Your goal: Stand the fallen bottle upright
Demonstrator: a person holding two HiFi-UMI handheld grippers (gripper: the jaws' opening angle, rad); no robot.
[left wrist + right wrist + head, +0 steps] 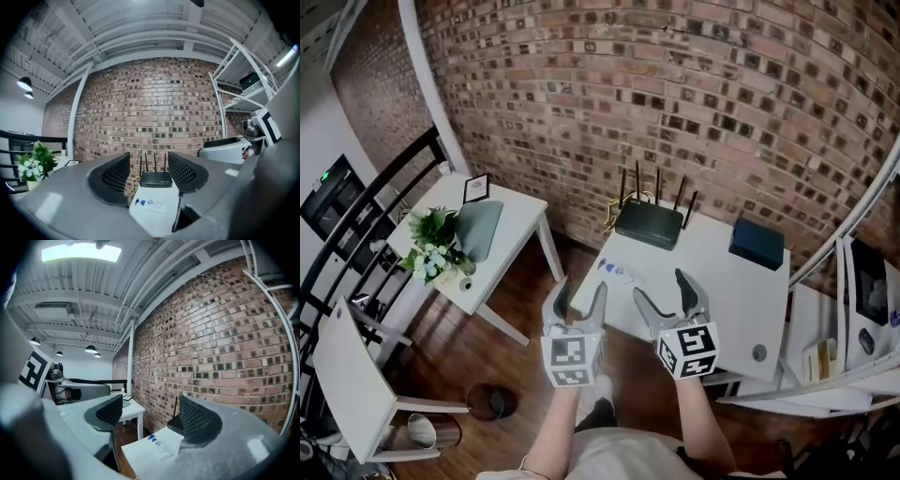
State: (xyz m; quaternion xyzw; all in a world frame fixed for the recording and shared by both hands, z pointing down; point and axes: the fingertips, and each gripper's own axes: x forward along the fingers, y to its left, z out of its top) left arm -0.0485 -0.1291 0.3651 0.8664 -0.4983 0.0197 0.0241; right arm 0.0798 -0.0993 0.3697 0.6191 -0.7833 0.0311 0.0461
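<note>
A small clear bottle [617, 272] with blue at one end lies on its side near the front left corner of the white table [722, 300]. It also shows in the left gripper view as the bottle [149, 203] and in the right gripper view as the bottle [158, 444], low between the jaws and some way ahead. My left gripper [580, 286] is held in the air just short of the table's front edge, open and empty. Beside it, my right gripper [661, 284] is over the table's front edge, also open and empty. In their own views, the left gripper [149, 161] and right gripper [151, 408] hold nothing.
A black router [649, 222] with antennas stands at the table's back by the brick wall, with a dark blue box [757, 243] to its right. A second white table [520, 220] at left carries a plant [436, 246]. A white shelf rack [862, 319] stands at right.
</note>
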